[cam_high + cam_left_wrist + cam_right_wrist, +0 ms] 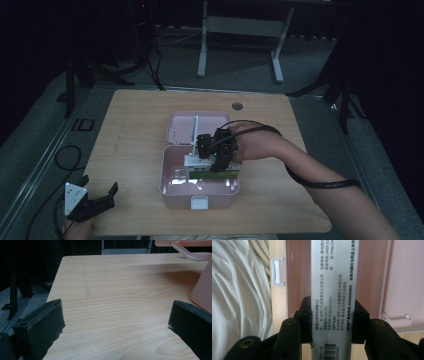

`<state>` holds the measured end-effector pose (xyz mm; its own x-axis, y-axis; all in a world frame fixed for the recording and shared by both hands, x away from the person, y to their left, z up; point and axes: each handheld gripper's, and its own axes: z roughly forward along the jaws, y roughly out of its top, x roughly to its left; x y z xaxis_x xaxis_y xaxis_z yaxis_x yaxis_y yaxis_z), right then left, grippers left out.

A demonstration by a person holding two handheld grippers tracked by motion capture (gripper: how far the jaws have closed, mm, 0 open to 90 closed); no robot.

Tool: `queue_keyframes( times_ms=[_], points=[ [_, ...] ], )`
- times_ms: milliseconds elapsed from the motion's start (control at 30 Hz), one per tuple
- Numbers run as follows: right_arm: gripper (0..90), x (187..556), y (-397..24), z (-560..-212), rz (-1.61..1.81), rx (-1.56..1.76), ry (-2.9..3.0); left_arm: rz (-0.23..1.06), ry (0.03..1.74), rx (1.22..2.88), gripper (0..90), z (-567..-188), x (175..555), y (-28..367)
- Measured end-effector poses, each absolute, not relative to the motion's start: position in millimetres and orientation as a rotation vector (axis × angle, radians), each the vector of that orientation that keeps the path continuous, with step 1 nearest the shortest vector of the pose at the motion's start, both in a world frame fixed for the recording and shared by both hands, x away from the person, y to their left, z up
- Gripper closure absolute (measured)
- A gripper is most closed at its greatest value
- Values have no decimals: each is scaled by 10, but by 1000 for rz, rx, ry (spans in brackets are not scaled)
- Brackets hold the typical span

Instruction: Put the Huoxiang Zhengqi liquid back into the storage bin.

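An open pink box [167,186] stands mid-table with its lid [180,127] laid back behind it. A white and green medicine carton [200,162] hangs over the box's inside, and my right gripper [216,150] is shut on it from the right, held by a hand. In the right gripper view the jaws [333,322] clamp the carton [334,285] on both long sides, printed text and barcode facing the camera, with the pink box [372,277] beneath. My left gripper [98,183] rests at the table's front left corner, open and with nothing in it [115,322].
The box's white latch [199,202] faces the front edge. The left gripper view has the box wall [203,287] and its handle [187,253] at the right, with bare wooden table [112,285] ahead. A round grommet [237,106] sits near the far edge.
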<state>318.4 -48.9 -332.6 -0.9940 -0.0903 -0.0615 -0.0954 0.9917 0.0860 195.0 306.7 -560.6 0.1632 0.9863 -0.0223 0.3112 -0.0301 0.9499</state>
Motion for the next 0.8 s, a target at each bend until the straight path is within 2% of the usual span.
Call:
queue_keyframes(
  times_ms=[800],
  points=[
    [617, 3331, -351, -4151, 15, -145, 3188, 918, 1302, 1515, 3, -5607, 1950, 3069]
  ],
)
